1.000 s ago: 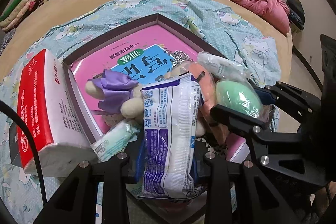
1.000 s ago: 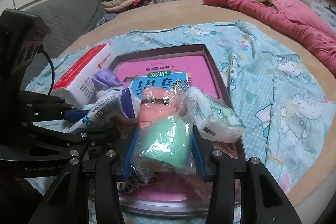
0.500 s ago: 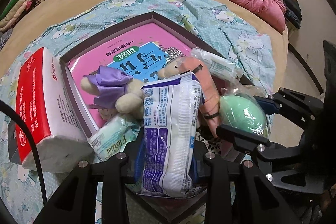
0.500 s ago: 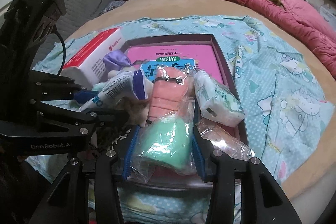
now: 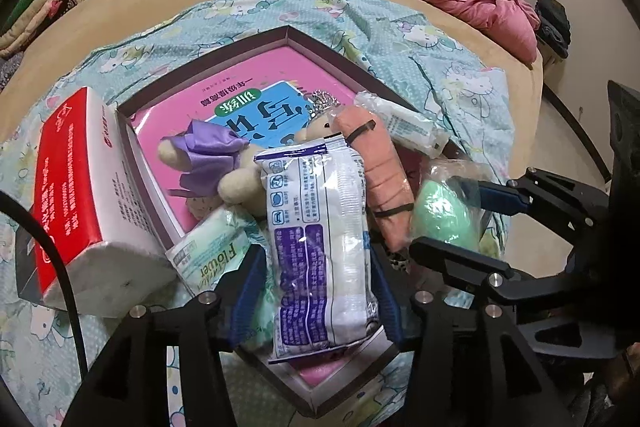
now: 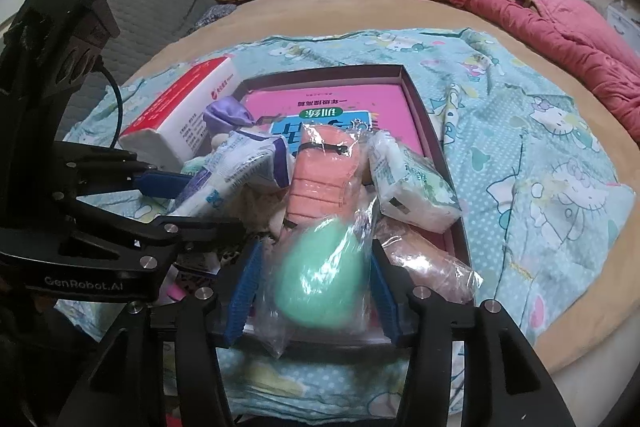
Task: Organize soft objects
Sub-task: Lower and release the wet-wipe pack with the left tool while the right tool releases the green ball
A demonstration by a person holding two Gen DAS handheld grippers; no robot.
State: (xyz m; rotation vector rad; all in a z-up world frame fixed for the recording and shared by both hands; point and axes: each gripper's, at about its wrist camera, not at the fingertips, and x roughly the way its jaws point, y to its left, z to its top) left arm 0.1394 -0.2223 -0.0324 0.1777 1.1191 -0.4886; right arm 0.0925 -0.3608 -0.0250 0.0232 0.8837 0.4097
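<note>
Blue-padded jaws of the left gripper (image 5: 316,291) have just been opening around the white-and-purple wipes packet (image 5: 320,247), and a clear gap is showing on each side, so the packet is lying released across the near corner of the shallow box (image 5: 208,55). Just to its right, the right gripper (image 6: 314,291) has also been spreading its jaws either side of the bagged green sponge (image 6: 320,279); the pads are standing off the plastic, and the sponge is resting on the box's near edge. Compared with a second ago, both grips are looking slacker and neither bundle has shifted much, which I take as both items being set down in the box. Beyond them, a salmon cloth roll (image 5: 380,179), a plush toy in a purple dress (image 5: 208,159) and a tissue pack (image 6: 408,187) are piling over a pink book. A red-and-white tissue block (image 5: 72,195) is leaning outside the box's left wall on the bed.
</note>
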